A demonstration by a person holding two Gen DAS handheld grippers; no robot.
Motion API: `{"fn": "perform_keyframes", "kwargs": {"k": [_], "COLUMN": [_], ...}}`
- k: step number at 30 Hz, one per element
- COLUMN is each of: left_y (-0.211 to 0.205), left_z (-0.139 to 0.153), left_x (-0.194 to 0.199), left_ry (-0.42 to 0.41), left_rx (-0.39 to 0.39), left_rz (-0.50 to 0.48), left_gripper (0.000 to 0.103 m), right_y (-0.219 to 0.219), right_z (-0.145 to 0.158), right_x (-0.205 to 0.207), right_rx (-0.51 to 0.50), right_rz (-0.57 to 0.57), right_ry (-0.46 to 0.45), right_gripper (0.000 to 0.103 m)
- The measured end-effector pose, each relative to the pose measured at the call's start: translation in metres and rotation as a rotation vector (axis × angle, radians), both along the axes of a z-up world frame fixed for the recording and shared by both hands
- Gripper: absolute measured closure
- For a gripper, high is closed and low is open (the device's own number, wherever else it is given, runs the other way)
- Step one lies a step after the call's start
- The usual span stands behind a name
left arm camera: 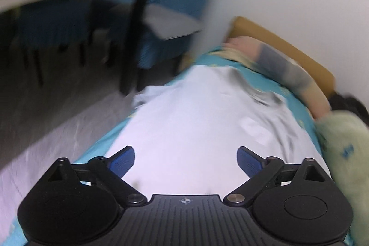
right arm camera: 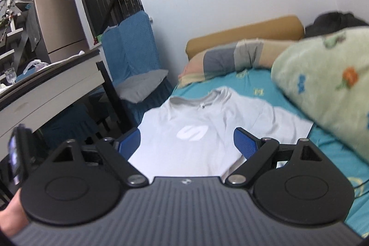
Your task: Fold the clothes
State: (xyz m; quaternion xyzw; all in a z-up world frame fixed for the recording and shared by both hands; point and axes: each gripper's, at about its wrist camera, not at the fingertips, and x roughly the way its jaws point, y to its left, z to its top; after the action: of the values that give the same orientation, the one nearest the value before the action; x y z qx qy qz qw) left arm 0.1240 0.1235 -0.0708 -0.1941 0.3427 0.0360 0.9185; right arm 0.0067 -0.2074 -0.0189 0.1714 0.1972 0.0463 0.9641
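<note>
While both tools (left arm camera: 185, 161) (right arm camera: 187, 142) gape empty, the white T-shirt (right arm camera: 196, 128) lies flat just ahead.

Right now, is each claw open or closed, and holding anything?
Left claw: open, holding nothing, above the white T-shirt.
Right claw: open, holding nothing.

**Counts by kind**

One white T-shirt (right arm camera: 207, 128) is seen, laid flat on one turquoise bedsheet (right arm camera: 334, 153). Two grippers are counted: one left gripper (left arm camera: 185, 161) and one right gripper (right arm camera: 187, 142), each with two blue pads. One floral pillow (right arm camera: 322, 89), one mustard bolster (right arm camera: 244, 35), one blue-covered chair (right arm camera: 131, 47), one refrigerator (right arm camera: 57, 22) and one wine glass (right arm camera: 10, 75) are shown.
</note>
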Motion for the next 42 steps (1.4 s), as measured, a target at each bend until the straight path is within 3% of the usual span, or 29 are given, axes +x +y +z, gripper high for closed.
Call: {"fn": "perform_keyframes", "kwargs": {"k": [5,16,20,22,23,27,29,33,37,40,42], "left_y": [0.057,0.093,0.079,0.072,0.068,0.053,0.039,-0.016,-0.110,-0.178,-0.209], "left_z": [-0.035,-0.091,-0.092,-0.092,-0.093,-0.093,-0.081,-0.030,0.004,0.000,-0.020], "left_x": [0.041,0.149,0.179,0.193,0.201,0.231,0.237,0.221,0.188,0.162,0.151], "left_ry": [0.070,0.039,0.064,0.077,0.083,0.108,0.098,-0.066,-0.239,-0.282,-0.259], "left_rx": [-0.130,-0.244,-0.136,-0.083,-0.056,0.052,0.161,0.401,0.611,0.644,0.652], "left_rz": [0.203,0.292,0.263,0.249,0.241,0.212,0.197,0.084,-0.186,-0.412,-0.500], "left_gripper": [0.011,0.015,0.024,0.045,0.051,0.098,0.098,0.099,0.099,0.099,0.099], "right_y": [-0.002,-0.008,-0.014,-0.014,-0.014,-0.014,-0.015,-0.026,-0.040,-0.051,-0.058], "right_z": [-0.026,-0.074,-0.088,-0.089,-0.089,-0.090,-0.086,-0.081,-0.077,-0.075,-0.077], "right_x": [0.024,0.086,0.101,0.105,0.107,0.115,0.115,0.111,0.106,0.103,0.103], "right_rx": [0.031,0.070,0.079,0.066,0.059,0.032,-0.002,0.014,0.044,0.057,0.071], "right_rz": [-0.005,-0.039,-0.060,-0.056,-0.054,-0.047,-0.056,-0.082,-0.119,-0.159,-0.182], "right_ry": [0.074,0.181,0.227,0.218,0.213,0.194,0.171,0.156,0.144,0.133,0.134], "right_gripper": [0.014,0.014,0.014,0.014,0.014,0.014,0.014,0.014,0.014,0.014,0.014]}}
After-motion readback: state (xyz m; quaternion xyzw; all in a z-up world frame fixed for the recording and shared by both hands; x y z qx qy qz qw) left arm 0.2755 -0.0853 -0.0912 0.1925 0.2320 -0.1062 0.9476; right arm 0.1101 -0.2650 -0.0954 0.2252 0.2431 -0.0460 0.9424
